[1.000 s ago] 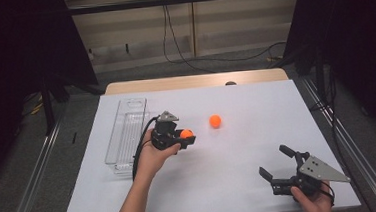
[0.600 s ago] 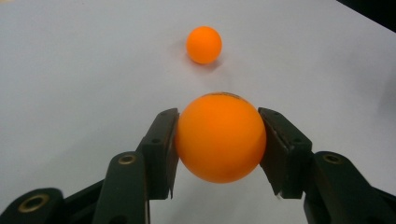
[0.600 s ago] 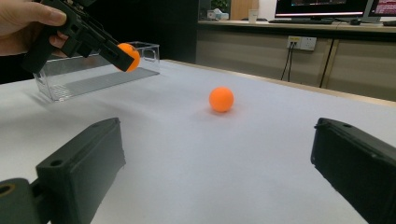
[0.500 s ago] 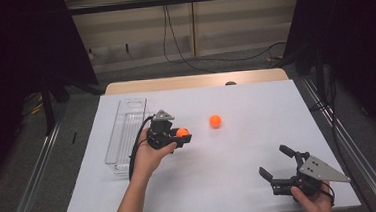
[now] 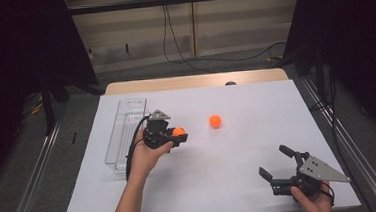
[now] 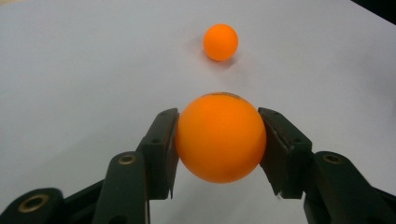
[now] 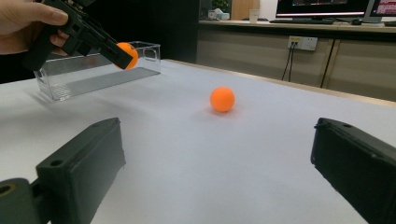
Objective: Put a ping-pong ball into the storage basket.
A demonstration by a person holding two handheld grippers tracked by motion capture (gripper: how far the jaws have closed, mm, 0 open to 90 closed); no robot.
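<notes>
The orange ball (image 6: 219,137) sits clamped between the two black jaws of the left gripper (image 5: 175,136), both pads pressing on its sides, so the jaws are closed on it about as far as the ball allows. In the high view the ball (image 5: 179,131) shows as a small orange spot at the gripper's tip, held above the white table sheet (image 5: 241,177), just to the right of the clear plastic tray (image 5: 123,135).

Going from the biggest thing down: the white sheet covers most of the tabletop, with a strip of bare wood (image 5: 189,82) showing along its far edge. The clear tray lies lengthwise near the sheet's left side, long and narrow, with upright transparent walls; from the right gripper view it (image 7: 70,77) looks bare inside, and the held ball (image 7: 128,54) hangs in front of its far end.

The person's left hand (image 5: 147,156) wraps the gripper body, the forearm coming up from the bottom edge, a black cable looping beside the wrist.

The right gripper (image 5: 280,167) rests low at the near right corner of the sheet, well apart from everything else, its jaws spread wide with nothing between them. Its grey three-cornered plate (image 5: 323,170) faces up.

A second orange ball (image 5: 215,120) lies loose on the sheet, near the left gripper's tip and a little to its right, touching neither gripper.
</notes>
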